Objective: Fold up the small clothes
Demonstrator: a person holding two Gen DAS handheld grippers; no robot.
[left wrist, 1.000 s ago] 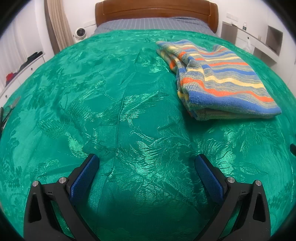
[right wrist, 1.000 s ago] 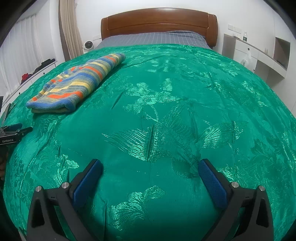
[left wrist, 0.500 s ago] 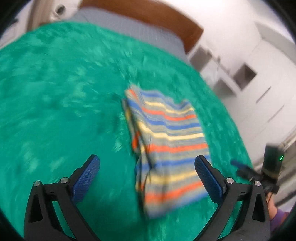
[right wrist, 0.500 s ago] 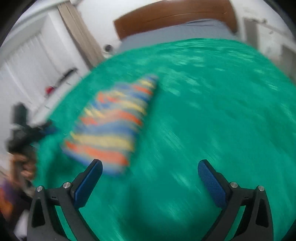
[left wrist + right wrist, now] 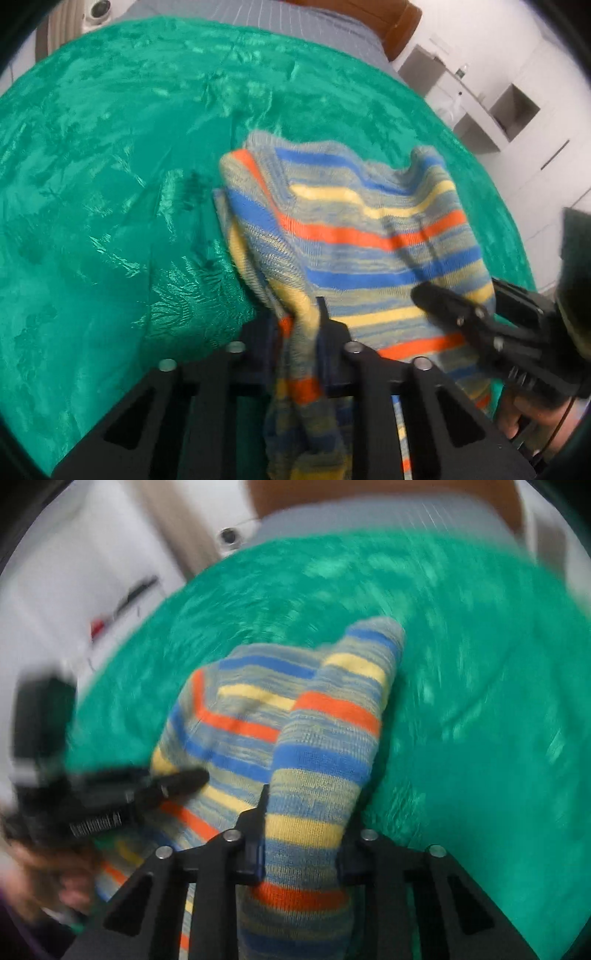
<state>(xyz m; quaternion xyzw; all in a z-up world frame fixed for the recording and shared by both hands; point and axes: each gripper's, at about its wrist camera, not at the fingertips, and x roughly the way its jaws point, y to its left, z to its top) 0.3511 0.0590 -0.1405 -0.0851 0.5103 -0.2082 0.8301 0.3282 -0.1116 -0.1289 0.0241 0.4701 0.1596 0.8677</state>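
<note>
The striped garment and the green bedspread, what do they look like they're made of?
Striped garment: looks like a soft knit, maybe wool or cotton; visible ribbed stitches, matte, fuzzy edges. Green bedspread: probably a satiny jacquard weave; glossy highlights pick out a woven leaf pattern. The exact fibre cannot be told.

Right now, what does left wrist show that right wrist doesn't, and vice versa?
Left wrist only: the left gripper up close, its jaws just closed and pinching a bunched edge of the sweater; white shelves at the right; a sharp view of the bedspread.

Right wrist only: the right gripper up close, its jaws just closed on a thicker fold of sweater; a blurred white cabinet at the left.

Both: the striped sweater lifted off the green bedspread, the opposite gripper at the side, the headboard.
</note>
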